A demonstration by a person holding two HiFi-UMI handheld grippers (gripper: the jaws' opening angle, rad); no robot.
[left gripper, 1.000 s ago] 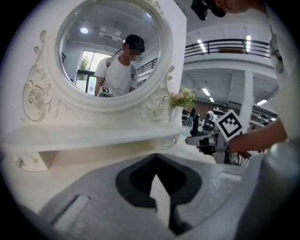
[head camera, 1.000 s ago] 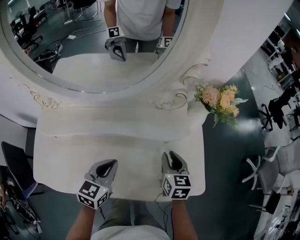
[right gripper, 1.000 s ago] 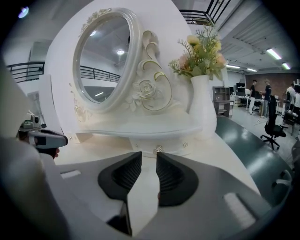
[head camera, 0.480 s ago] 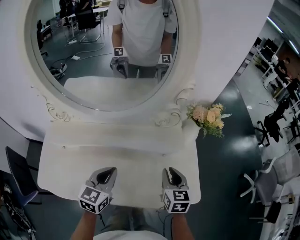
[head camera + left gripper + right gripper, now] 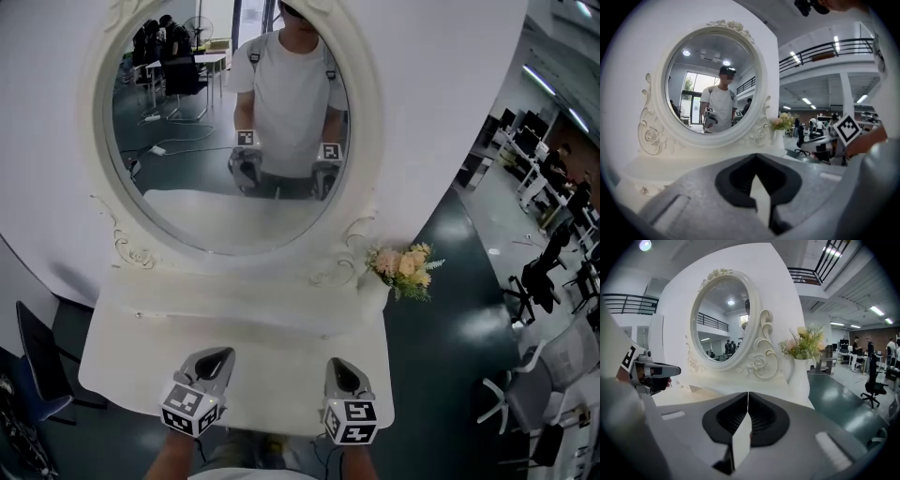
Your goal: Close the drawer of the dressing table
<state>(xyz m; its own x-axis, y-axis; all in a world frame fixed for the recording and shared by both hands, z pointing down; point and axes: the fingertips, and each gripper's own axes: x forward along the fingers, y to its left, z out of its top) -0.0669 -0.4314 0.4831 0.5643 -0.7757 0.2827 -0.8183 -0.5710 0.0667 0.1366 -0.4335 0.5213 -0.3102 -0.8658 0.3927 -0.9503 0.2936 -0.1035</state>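
1. While the left tongs (image 5: 217, 356) hang over the near edge of the white desk (image 5: 122, 347), the right tongs (image 5: 340, 367) hang level with them and well apart. Both point toward the mirror (image 5: 225, 122).
2. Left tongs, own view (image 5: 754, 159): the tips are pressed together with nothing between them. A pale wedge of desk top shows through the gap below the tips.
3. Right tongs, own view (image 5: 748, 394): the tips meet along a thin line and nothing is clamped.
4. Drawer: from above only the desk top and its front edge show, directly under the tongs. No drawer front or gap can be made out, so I cannot tell whether it stands open or pushed in.
5. Mirror: oval, in a carved white frame, upright at the back of the desk. Its reflection (image 5: 291, 84) shows a person in a white shirt holding both tongs.
6. Flowers (image 5: 403, 267): a pink and cream bunch at the back right corner of the desk, just beside the mirror frame. In the right gripper view they stand in a white vase (image 5: 799, 369).
7. Cross-check: the left gripper view shows the marker cube (image 5: 847, 129) of the right tongs at its right.
8. Floor (image 5: 450, 309): dark and glossy.
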